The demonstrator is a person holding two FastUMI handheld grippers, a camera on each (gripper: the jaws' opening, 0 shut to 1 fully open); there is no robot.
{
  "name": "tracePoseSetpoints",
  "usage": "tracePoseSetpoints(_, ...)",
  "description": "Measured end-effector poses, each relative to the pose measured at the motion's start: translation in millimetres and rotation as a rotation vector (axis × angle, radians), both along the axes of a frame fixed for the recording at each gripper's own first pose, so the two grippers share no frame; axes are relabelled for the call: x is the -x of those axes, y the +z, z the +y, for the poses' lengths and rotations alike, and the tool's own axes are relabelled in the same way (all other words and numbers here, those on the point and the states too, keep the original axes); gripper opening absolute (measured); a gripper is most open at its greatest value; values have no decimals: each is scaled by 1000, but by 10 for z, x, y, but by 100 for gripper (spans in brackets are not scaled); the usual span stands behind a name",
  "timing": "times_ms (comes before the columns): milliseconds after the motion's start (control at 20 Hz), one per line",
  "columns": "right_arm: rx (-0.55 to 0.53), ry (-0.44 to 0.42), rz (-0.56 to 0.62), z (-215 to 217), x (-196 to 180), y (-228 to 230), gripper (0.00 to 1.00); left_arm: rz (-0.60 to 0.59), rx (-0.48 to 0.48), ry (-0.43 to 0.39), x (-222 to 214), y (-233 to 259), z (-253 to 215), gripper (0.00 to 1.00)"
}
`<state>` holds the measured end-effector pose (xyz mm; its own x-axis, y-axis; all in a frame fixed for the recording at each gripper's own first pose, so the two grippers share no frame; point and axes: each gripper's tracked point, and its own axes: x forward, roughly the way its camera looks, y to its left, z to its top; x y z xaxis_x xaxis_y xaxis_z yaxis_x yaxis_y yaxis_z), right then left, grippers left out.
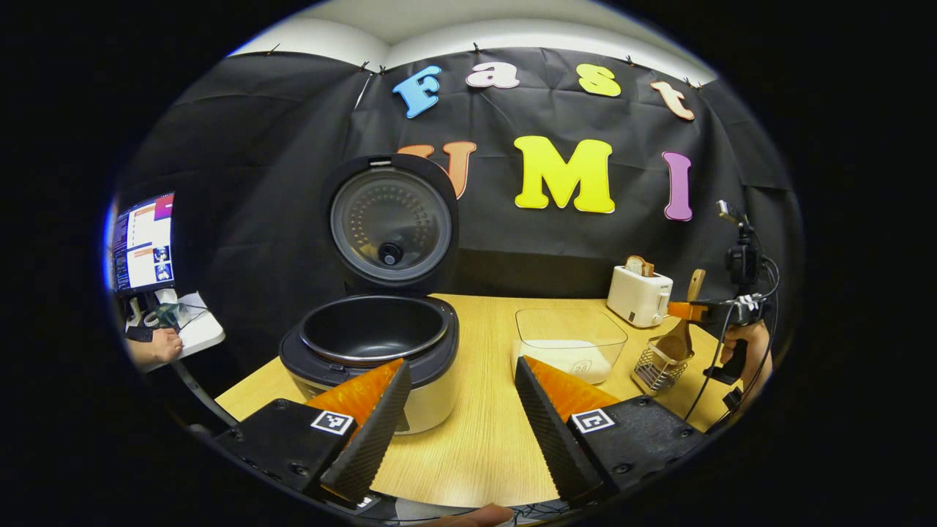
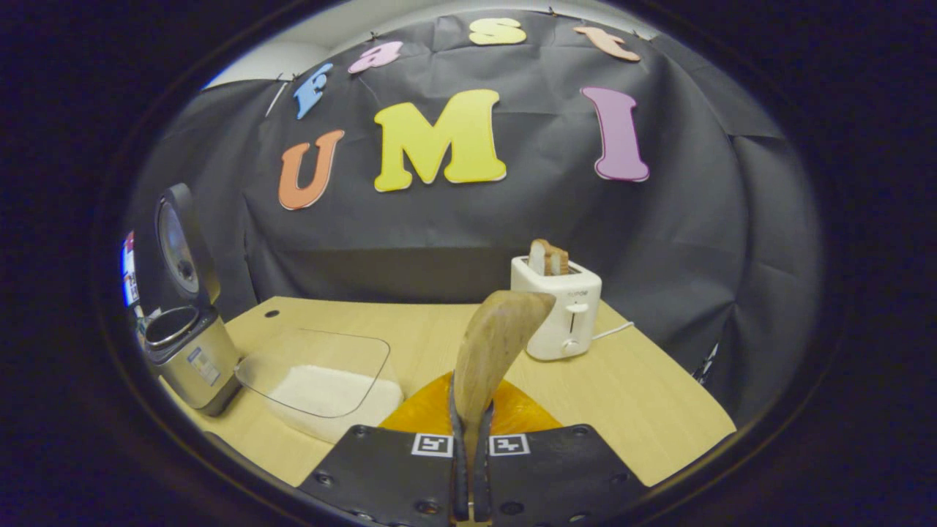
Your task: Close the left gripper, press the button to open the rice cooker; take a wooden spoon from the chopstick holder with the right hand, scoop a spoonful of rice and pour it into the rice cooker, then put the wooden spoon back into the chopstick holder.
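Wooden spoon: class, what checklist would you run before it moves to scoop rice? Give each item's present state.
1. Round black rice cooker lid raised: ok.
2. Dark inner pot unobstructed: ok.
3. Right gripper jaws shut on pale wooden spoon: ok.
4. Spoon clear of wire chopstick holder: not ok, its bowl sits in it.
5. Clear plastic tub of white rice uncovered: ok.
6. Left gripper away from tub: ok.

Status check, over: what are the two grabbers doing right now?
Left gripper open, idle before rice cooker, lid up. Right gripper shut on wooden spoon, spoon bowl in holder. Rice tub path clear.
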<state>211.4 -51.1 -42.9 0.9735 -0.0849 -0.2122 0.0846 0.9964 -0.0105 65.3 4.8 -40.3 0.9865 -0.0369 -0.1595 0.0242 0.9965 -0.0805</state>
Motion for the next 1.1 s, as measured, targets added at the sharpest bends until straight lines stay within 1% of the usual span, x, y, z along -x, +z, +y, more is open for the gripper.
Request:
tracePoseSetpoints(50,17,-8,-20,10,30,93,3,-2,-12,16,0,7,45,92)
tracePoseSetpoints(150,30,-6,-52,93,84,265,3,-4,-25,20,-8,0,48,92)
tracePoseSetpoints(200,30,1,-63,158,104,352,5,0,-21,19,-12,-13,44,92)
tracePoseSetpoints(400,55,21,-105,435,91,627,2,-5,2,15,15,19,74,92)
tracePoseSetpoints(450,58,28,-112,528,58,667,3,-10,4,16,28,33,83,92)
tracePoseSetpoints(550,49,55,-110,756,-39,721,3,-25,3,14,27,75,97,92)
tracePoseSetpoints(700,12,103,-132,1107,-220,808,3,-28,-34,34,23,55,191,92)
tracePoseSetpoints(850,28,134,-139,1384,-439,783,3,-26,-38,53,-2,28,248,92)
tracePoseSetpoints(1000,41,139,-130,1555,-686,684,3,-35,-17,71,-26,41,313,92)
tracePoseSetpoints(1100,53,107,-121,1546,-847,569,3,-35,-18,72,-34,32,349,92)
